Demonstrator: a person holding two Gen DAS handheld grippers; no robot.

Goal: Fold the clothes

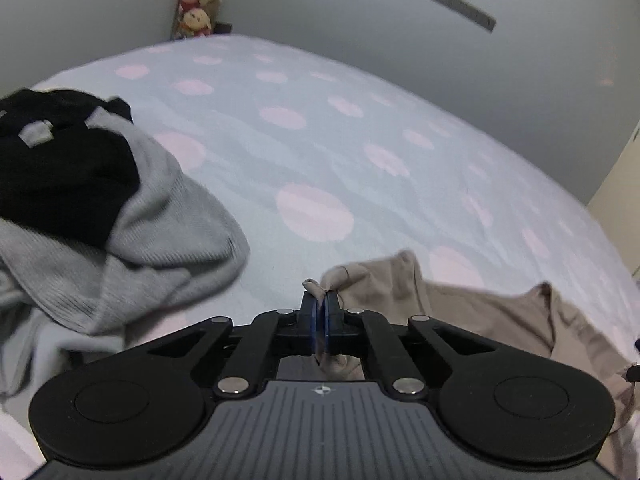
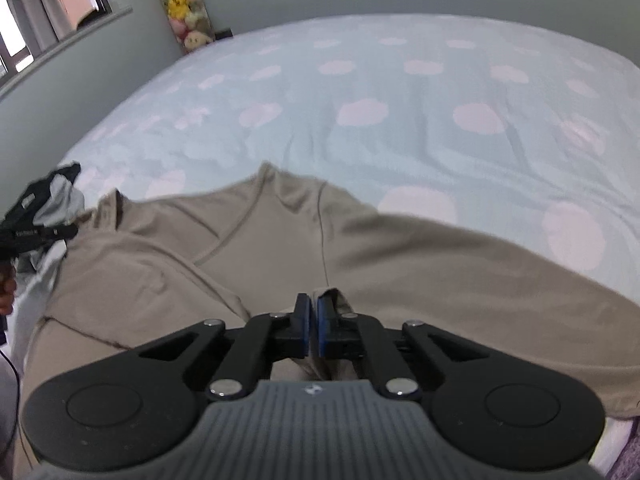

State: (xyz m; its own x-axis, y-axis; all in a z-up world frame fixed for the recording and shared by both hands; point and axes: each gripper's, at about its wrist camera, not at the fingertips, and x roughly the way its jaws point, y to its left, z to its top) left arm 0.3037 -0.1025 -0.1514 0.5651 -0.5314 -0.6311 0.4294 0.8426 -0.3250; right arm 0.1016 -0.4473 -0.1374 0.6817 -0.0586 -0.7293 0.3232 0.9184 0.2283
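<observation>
Left gripper pinches a beige garment edge, near right on the bed; grey and black clothes heaped left. Right gripper clamps beige cloth, garment spread across near bed. We judge: keep both pinches firm, tension even.

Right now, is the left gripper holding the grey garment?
No, the left gripper is shut on an edge of the beige shirt, while the grey garment lies apart on the bed.
</observation>
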